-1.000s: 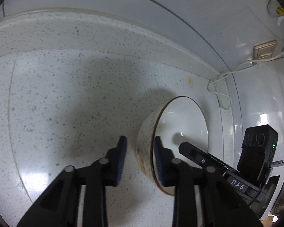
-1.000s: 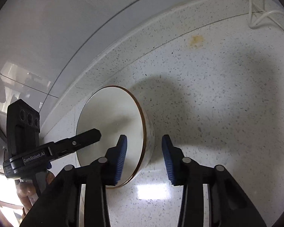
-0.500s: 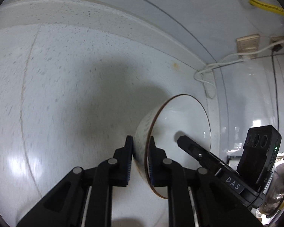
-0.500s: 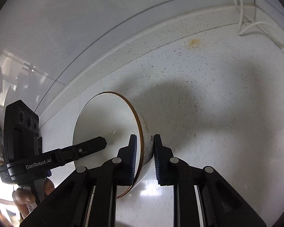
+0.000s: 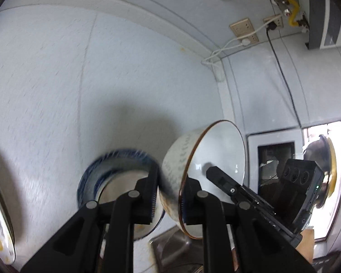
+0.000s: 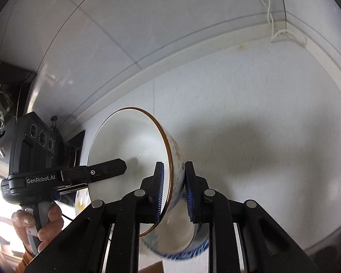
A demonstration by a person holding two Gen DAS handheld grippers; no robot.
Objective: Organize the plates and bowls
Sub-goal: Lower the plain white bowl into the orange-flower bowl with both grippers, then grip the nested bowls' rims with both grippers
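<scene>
The brown-rimmed bowl is off the bench, carried in the air between two grips on opposite sides of its rim. The left hand-held gripper is clenched on the near wall, one pad inside and one outside, and the right hand-held gripper pinches the wall in the same way from the other side. Just below and behind it in the left wrist view is a blue-patterned bowl, blurred, standing on the bench beside the corner of a steel sink; in the right wrist view its blue edge shows under the held bowl. At the far left edge a white dish with yellow marks is partly in view. The step in hand looks like the carry: the bowl is being brought over to join the other bowls. The likely next move is to nest it in the blue-patterned bowl, which calls for centring it above that bowl, keeping both hands level so the rim does not tip, lowering gently until it seats, then letting go with both grips together.
</scene>
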